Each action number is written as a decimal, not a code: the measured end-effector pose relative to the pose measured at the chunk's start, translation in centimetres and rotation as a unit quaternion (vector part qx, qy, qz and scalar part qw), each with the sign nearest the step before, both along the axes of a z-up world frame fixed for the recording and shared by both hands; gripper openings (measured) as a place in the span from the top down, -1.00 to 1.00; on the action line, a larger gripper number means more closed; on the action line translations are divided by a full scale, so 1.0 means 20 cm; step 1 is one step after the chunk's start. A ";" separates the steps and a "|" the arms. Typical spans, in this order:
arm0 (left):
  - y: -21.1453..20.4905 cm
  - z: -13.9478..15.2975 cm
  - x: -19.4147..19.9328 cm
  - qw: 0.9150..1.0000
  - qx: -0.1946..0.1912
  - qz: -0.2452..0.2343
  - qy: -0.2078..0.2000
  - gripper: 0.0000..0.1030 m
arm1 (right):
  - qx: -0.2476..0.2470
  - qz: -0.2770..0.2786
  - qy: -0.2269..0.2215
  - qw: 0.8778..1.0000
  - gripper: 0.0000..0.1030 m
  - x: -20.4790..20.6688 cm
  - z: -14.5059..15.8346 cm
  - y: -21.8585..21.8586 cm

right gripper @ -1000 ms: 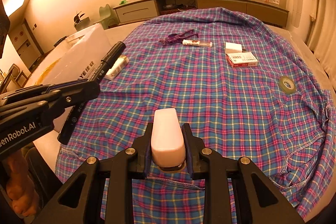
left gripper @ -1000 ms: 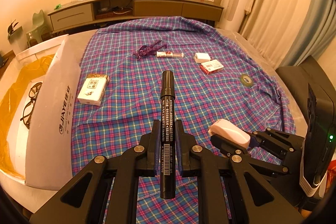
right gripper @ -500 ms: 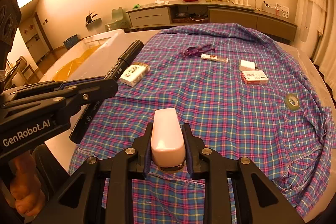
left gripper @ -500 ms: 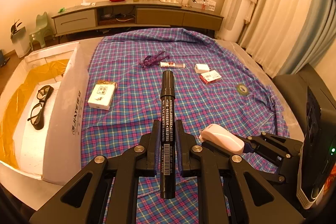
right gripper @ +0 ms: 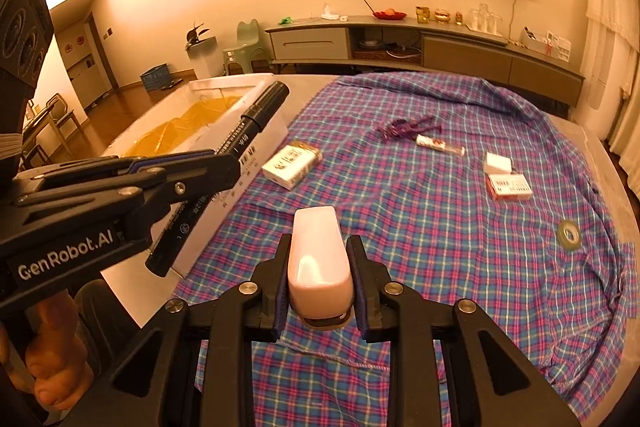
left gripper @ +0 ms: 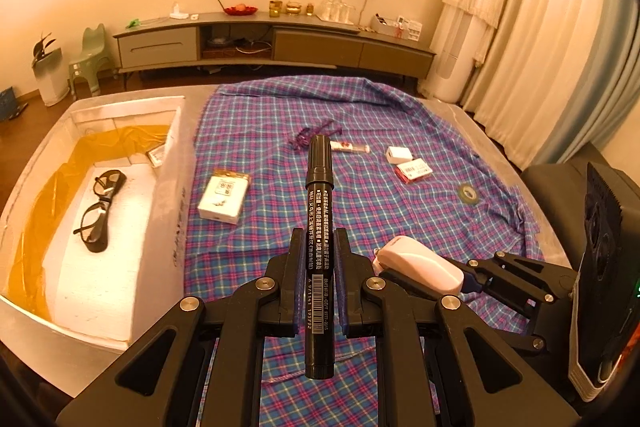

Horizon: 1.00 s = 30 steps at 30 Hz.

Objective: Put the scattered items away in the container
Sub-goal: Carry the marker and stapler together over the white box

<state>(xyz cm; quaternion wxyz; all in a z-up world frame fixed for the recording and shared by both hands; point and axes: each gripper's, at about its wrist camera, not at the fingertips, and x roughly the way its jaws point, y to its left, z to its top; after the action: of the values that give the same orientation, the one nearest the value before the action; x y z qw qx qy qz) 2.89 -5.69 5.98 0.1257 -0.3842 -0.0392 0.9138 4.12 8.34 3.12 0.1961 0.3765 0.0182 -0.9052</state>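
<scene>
My left gripper [left gripper: 319, 243] is shut on a black marker [left gripper: 319, 211], held above the plaid cloth [left gripper: 360, 131]; both show in the right wrist view, gripper [right gripper: 224, 163], marker [right gripper: 256, 115]. My right gripper [right gripper: 320, 251] is shut on a pale pink oblong object [right gripper: 318, 251], also in the left wrist view [left gripper: 416, 267]. The white container [left gripper: 168, 195] with yellow lining stands at the left, holding black glasses [left gripper: 98, 211] and a small packet [left gripper: 156, 155].
On the cloth lie a white-and-gold box [left gripper: 224, 195], a purple clip [left gripper: 308, 135], a small tube [left gripper: 350, 147], a white box [left gripper: 398, 154], a red-and-white box [left gripper: 414, 171] and a tape roll [left gripper: 468, 194]. A low cabinet [left gripper: 280, 43] stands behind.
Both grippers have risen and pulled back with their objects, so more of the container's inside and the room shows. The items on the cloth have not moved.
</scene>
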 end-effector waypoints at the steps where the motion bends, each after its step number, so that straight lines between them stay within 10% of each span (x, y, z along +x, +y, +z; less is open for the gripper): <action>1: -0.01 0.01 0.00 1.000 0.001 0.001 0.001 0.74 | 0.000 0.004 0.002 1.000 0.47 -0.01 0.02 -0.02; 30: -0.53 0.19 -0.05 0.996 0.030 0.078 0.032 0.74 | -0.006 0.080 0.024 0.997 0.47 -0.15 0.24 -0.46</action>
<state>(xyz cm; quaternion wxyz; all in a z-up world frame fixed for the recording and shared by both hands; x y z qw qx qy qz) 1.80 -16.39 9.87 0.0661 -0.3465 -0.0921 0.9312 1.17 -0.88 7.90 0.2695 0.3513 0.0476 -0.8954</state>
